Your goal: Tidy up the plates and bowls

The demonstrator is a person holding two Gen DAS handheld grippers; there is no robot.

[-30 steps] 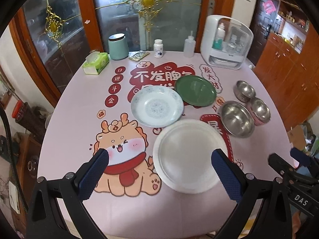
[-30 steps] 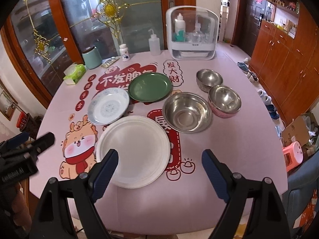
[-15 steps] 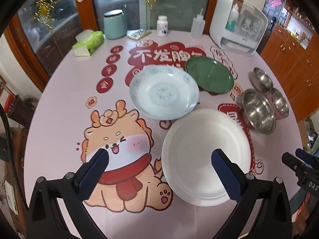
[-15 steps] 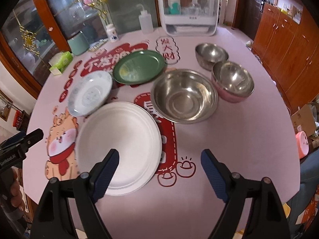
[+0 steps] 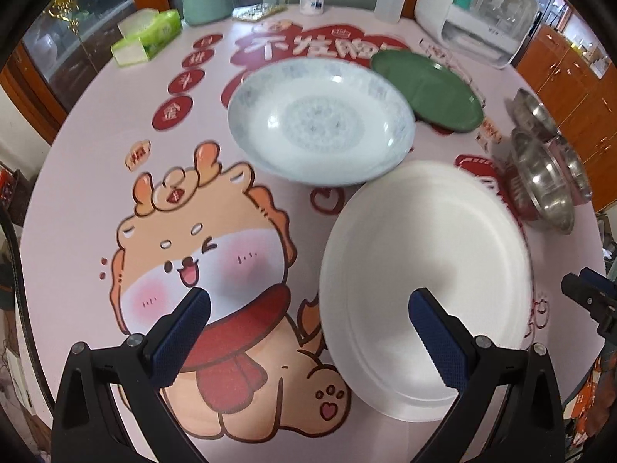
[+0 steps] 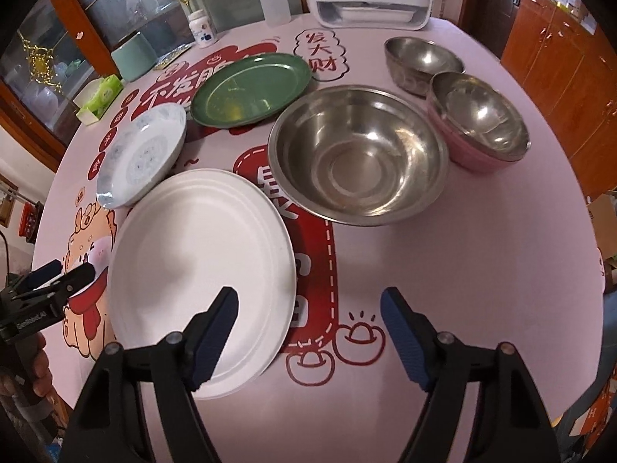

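my left claw (image 5: 306, 322) wide, empty, low over the white plate's (image 5: 424, 266) near-left rim; right claw (image 6: 308, 332) wide, empty at its right edge. reach step, nothing stacked yet. next: likely pinch a rim. blue-patterned plate (image 5: 320, 127) touches behind; green plate (image 6: 250, 90), steel bowls (image 6: 358, 154) beyond.

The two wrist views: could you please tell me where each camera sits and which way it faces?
Left wrist: on the left gripper, above the table's near left, facing the patterned plate; its open fingers show.
Right wrist: on the right gripper, near right, facing the large steel bowl; its open fingers show, and a hand.
Shared: the white plate, and each shows the other gripper.
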